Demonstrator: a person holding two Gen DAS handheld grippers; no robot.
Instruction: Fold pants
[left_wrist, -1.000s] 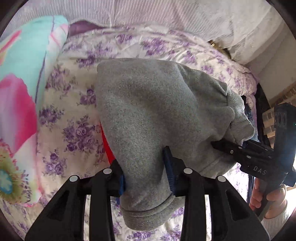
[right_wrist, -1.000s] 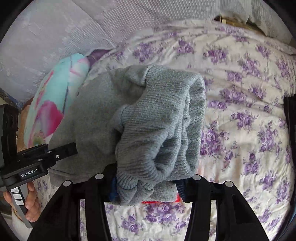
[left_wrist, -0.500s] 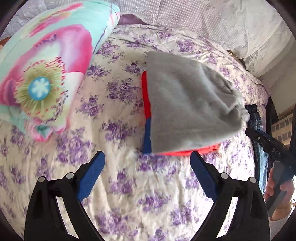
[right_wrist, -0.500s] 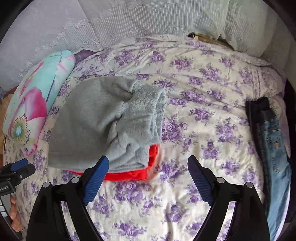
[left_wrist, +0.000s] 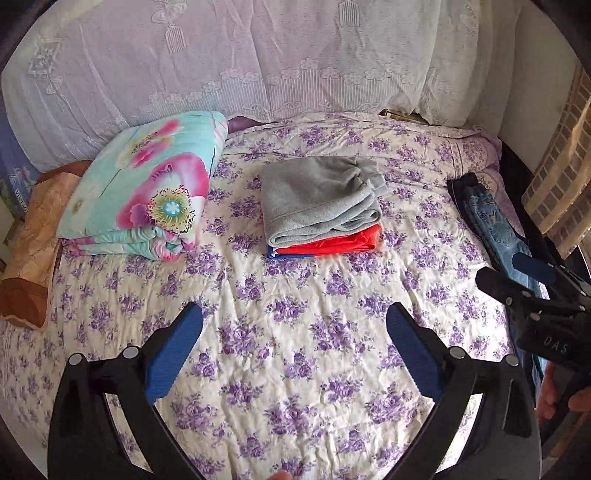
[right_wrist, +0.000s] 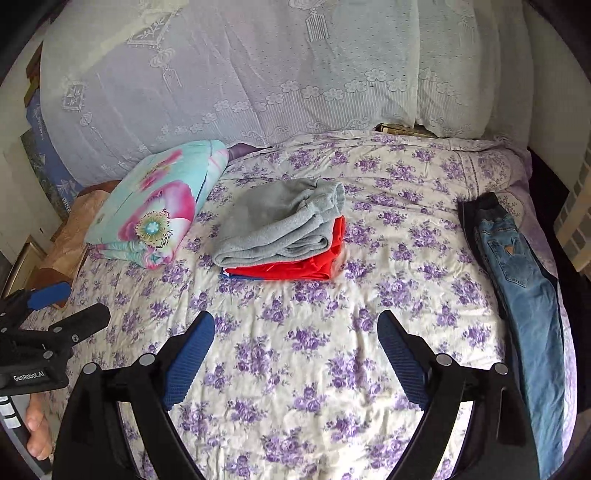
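1. Grey pants (left_wrist: 319, 201) lie folded on top of a red garment (left_wrist: 332, 245), with a thin blue edge under that; the stack sits mid-bed on the floral bedspread (left_wrist: 295, 332), near a folded flowered quilt (left_wrist: 147, 188) but apart from it.
2. Jeans (right_wrist: 524, 280) lie stretched out along the bed's right edge, well apart from the stack and not folded. I judge them the next pair to handle.
3. Left gripper (left_wrist: 293, 349) hangs over bare bedspread with its jaws spread wide and nothing between them. Right gripper (right_wrist: 295, 356) is likewise wide and empty, near the bed's front edge.
4. Risk: the jeans lie close to the mattress edge, so a pull from one end could drag the far leg off the side.
5. Risk: denim looks stiff and layered at the waistband; a pinch that catches only the top layer would leave the fold crooked.
6. Risk: the grey top layer sits loosely bunched at its right side, so setting another item on it carelessly may tip or spread the stack.
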